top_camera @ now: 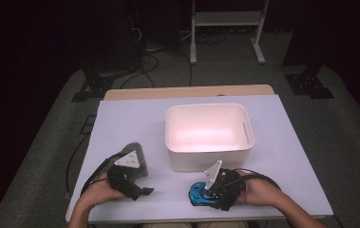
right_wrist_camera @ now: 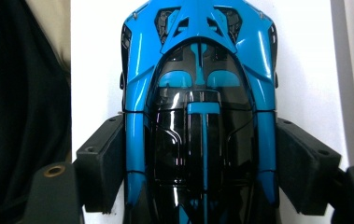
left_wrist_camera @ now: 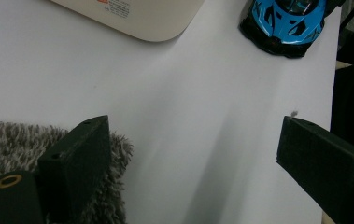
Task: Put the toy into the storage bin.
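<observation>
A blue and black toy car [top_camera: 196, 194] [right_wrist_camera: 198, 70] sits near the front edge of the white table [top_camera: 130, 123], in front of the bin. My right gripper [top_camera: 204, 192] [right_wrist_camera: 198, 135] straddles the car, and its pads [right_wrist_camera: 104, 158] rest against both of the car's sides. My left gripper [top_camera: 144, 180] [left_wrist_camera: 193, 130] stands open at the front left with bare table between its jaws. Its left jaw lies over the edge of a grey fuzzy cloth [top_camera: 135, 149] [left_wrist_camera: 6, 140]. The car [left_wrist_camera: 286, 23] is also ahead in the left gripper view.
An empty cream plastic bin [top_camera: 206, 108] with handle slots stands mid-table, just behind the car; its corner [left_wrist_camera: 137, 18] is in the left gripper view. Past the table's far edge lie dark floor, cables and a white frame [top_camera: 227, 19].
</observation>
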Available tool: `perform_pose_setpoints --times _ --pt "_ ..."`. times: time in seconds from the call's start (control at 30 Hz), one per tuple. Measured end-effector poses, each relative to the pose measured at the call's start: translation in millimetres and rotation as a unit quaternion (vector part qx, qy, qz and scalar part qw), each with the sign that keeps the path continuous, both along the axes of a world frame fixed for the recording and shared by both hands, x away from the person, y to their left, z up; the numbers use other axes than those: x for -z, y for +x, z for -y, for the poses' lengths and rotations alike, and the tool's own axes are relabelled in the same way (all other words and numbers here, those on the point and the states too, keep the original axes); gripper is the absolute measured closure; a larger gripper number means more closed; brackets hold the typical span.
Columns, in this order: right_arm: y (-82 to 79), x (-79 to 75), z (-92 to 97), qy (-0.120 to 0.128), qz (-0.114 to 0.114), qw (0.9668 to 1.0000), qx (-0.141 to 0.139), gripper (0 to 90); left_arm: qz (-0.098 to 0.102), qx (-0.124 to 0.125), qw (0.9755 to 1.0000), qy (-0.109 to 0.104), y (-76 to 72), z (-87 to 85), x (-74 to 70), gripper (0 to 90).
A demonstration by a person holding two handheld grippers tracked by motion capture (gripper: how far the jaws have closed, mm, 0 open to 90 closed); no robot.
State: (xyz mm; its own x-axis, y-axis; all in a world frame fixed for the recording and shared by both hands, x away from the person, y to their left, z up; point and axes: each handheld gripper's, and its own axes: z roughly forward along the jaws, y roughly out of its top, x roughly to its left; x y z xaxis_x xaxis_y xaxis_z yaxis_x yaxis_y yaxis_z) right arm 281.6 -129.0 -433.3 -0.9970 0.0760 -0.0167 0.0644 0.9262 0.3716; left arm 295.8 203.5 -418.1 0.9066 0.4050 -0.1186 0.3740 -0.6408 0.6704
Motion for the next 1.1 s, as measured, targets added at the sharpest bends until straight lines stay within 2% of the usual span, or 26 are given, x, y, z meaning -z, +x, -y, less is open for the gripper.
perform_pose_setpoints --times 0.23,0.67,0.9,1.1 --pt "1.3 -2.0 2.7 -0.001 -0.001 1.0000 -0.009 25.1 0.001 0.000 1.0000 0.000 0.3 -0.4 -0.3 9.6" --pt "3.7 -2.0 2.0 -0.005 -0.010 0.9999 -0.008 24.9 0.001 0.002 1.0000 0.002 0.4 -0.4 -0.6 9.6" --pt "1.5 -1.4 -5.0 -0.025 -0.002 0.9995 -0.020 23.7 0.005 0.003 1.0000 -0.002 0.5 -1.0 -3.1 9.6" --pt "3.2 -1.9 -9.4 -0.038 -0.007 0.9989 -0.025 23.2 0.004 0.002 1.0000 -0.002 0.5 -0.3 -2.6 9.6"
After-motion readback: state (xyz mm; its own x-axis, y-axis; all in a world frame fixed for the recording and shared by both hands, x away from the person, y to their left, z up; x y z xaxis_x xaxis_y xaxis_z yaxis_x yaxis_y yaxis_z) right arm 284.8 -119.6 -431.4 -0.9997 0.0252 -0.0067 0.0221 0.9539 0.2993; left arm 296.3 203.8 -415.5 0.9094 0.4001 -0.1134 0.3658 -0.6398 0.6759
